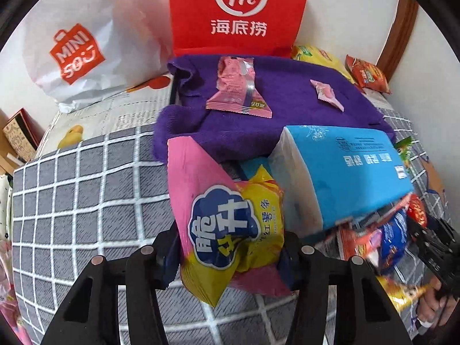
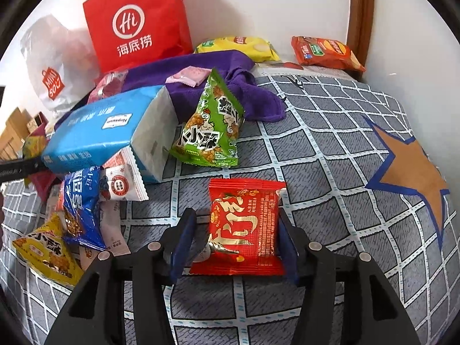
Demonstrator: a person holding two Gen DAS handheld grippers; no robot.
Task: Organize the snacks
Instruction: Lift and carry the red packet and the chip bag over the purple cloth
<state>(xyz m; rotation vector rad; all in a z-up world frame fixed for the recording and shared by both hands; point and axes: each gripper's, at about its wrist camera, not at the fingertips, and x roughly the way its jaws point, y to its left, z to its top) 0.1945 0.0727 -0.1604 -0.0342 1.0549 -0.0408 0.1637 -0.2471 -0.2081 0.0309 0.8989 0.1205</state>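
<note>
Little sorting looks done: packets lie scattered over the grey checked bedspread (image 2: 330, 149) and the purple towel (image 1: 287, 106). The left tool (image 1: 230, 258) is clamped on a pink-and-yellow crinkly snack bag (image 1: 221, 215) lifted between its pads. The right tool (image 2: 233, 244) stands parted around a flat red foil snack packet (image 2: 244, 227) lying on the bedspread between its pads, ungripped.

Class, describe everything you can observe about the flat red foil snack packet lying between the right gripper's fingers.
The flat red foil snack packet is squarish and glossy, with gold lettering, small printed text down one side and crimped top and bottom edges. It lies face up, slightly tilted, on the grey checked bedsheet, unopened as far as can be seen. The right gripper straddles it: one blue pad stands clear, the other sits close against its edge.
</note>
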